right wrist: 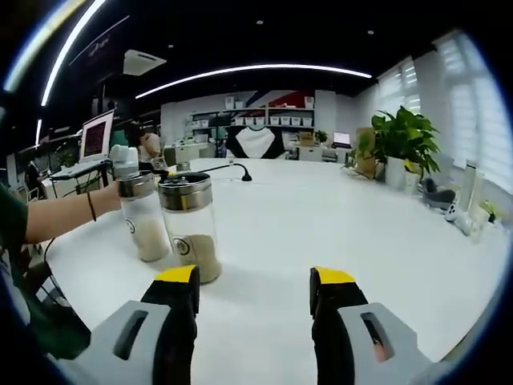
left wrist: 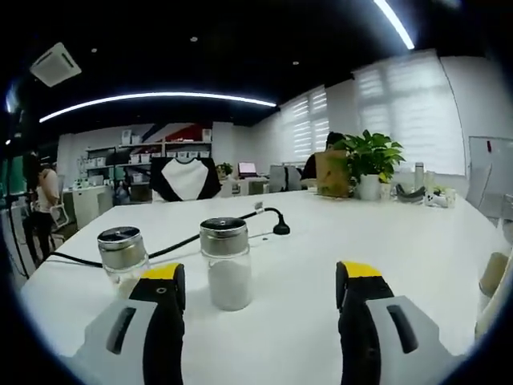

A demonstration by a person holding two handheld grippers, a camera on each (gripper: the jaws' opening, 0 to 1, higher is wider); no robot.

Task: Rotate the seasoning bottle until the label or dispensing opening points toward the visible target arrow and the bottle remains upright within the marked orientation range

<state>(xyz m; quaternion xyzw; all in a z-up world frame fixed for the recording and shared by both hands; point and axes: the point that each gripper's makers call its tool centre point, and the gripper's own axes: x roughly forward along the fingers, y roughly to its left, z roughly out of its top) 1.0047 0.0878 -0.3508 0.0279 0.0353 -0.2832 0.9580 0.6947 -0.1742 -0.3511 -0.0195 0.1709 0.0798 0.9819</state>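
Note:
Two glass seasoning bottles with steel lids stand upright on the white table. In the left gripper view, one bottle holds white powder and stands just ahead of my left gripper, nearer its left jaw. The second bottle is further left, partly behind that jaw. In the right gripper view, a bottle of tan powder with a small round mark stands just beyond the left jaw of my right gripper. The other bottle touches it behind. Both grippers are open and hold nothing.
A black cable with a gooseneck end crosses the table behind the bottles. A potted plant and small items stand at the far right edge. A person's forearm reaches in from the left beside the bottles. Wide bare tabletop lies to the right.

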